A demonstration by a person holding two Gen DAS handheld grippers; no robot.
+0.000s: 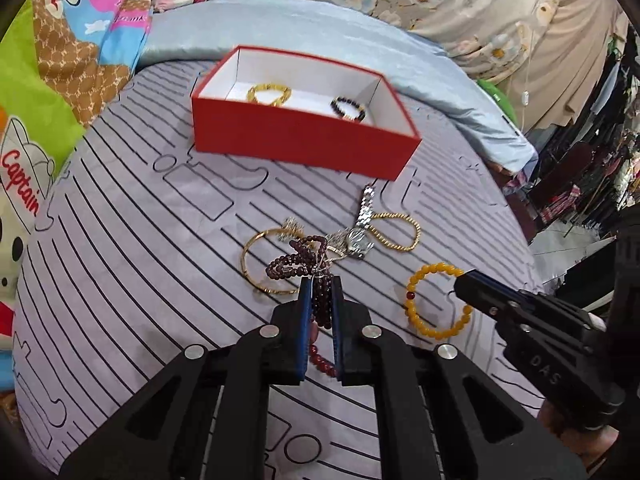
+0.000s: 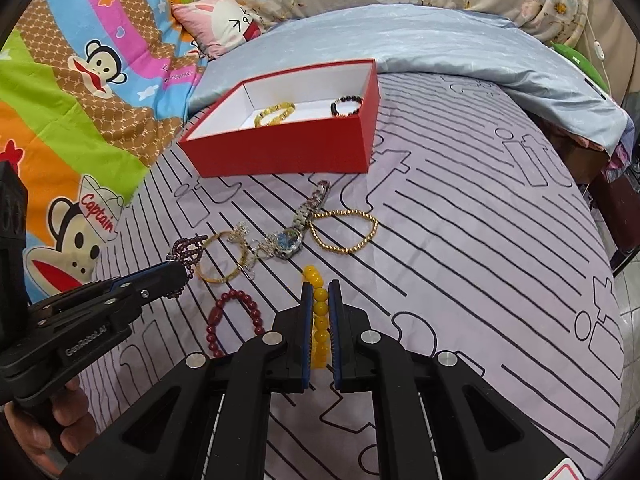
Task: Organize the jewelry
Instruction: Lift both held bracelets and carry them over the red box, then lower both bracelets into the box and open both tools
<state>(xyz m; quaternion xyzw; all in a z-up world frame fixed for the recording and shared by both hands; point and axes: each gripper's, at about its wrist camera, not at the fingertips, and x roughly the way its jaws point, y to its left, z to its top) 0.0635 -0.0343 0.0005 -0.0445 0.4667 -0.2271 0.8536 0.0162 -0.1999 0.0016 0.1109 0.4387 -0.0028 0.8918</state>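
Note:
My left gripper [image 1: 321, 282] is shut on a dark purple bead strand [image 1: 292, 264], whose loops bunch up past the fingertips and over a gold bangle [image 1: 250, 256]. In the right wrist view the same gripper [image 2: 183, 271] comes in from the left with the purple strand [image 2: 188, 249] at its tip. My right gripper [image 2: 320, 286] is shut on a yellow bead bracelet [image 2: 313, 275] lying on the sheet; the left wrist view shows this gripper [image 1: 460, 285] at the bracelet's [image 1: 412, 300] far rim. An open red box [image 1: 304, 140] behind holds a yellow bracelet [image 1: 269, 94] and a black bead bracelet [image 1: 349, 109].
A silver watch [image 2: 290, 240], a gold bead chain [image 2: 346, 230], a thin silver chain [image 2: 244, 236] and a red bead bracelet [image 2: 236, 320] lie on the striped sheet [image 2: 460, 240]. A cartoon blanket [image 2: 80, 100] borders the left, a blue quilt [image 2: 440, 40] the back. A hand [image 2: 60, 412] holds the left gripper.

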